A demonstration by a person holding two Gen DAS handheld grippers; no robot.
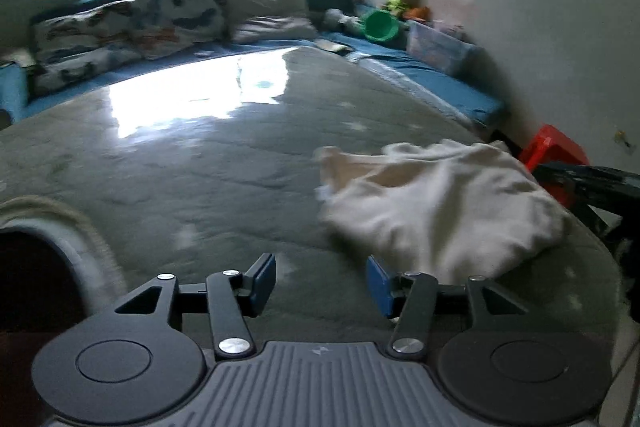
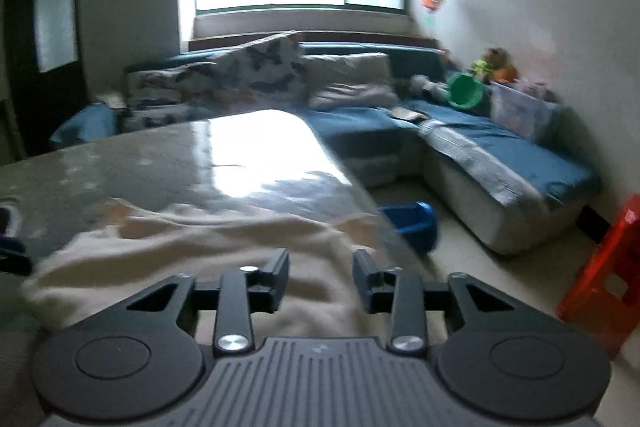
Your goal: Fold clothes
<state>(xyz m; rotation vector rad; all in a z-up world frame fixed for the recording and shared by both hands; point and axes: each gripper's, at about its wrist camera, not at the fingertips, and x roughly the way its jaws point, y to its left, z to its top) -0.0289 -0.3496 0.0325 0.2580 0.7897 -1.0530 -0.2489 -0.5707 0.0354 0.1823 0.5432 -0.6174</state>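
Note:
A cream-white garment (image 1: pixel 436 203) lies crumpled on the grey-green table cover (image 1: pixel 224 163), to the right in the left wrist view. My left gripper (image 1: pixel 321 283) is open and empty, just left of the garment's near edge. In the right wrist view the same garment (image 2: pixel 208 247) spreads out under and ahead of my right gripper (image 2: pixel 320 277), which is open and empty above the cloth near the table's right edge. The other gripper (image 1: pixel 580 183) shows dark at the right of the left wrist view.
A basket rim (image 1: pixel 68 231) sits at the table's near left. A blue sofa (image 2: pixel 480 143) with butterfly pillows (image 2: pixel 248 75) runs along the back and right. A red stool (image 2: pixel 608 275), a blue tub (image 2: pixel 416 223), a green bucket (image 2: pixel 464 91) and a clear box (image 2: pixel 520 111) stand nearby.

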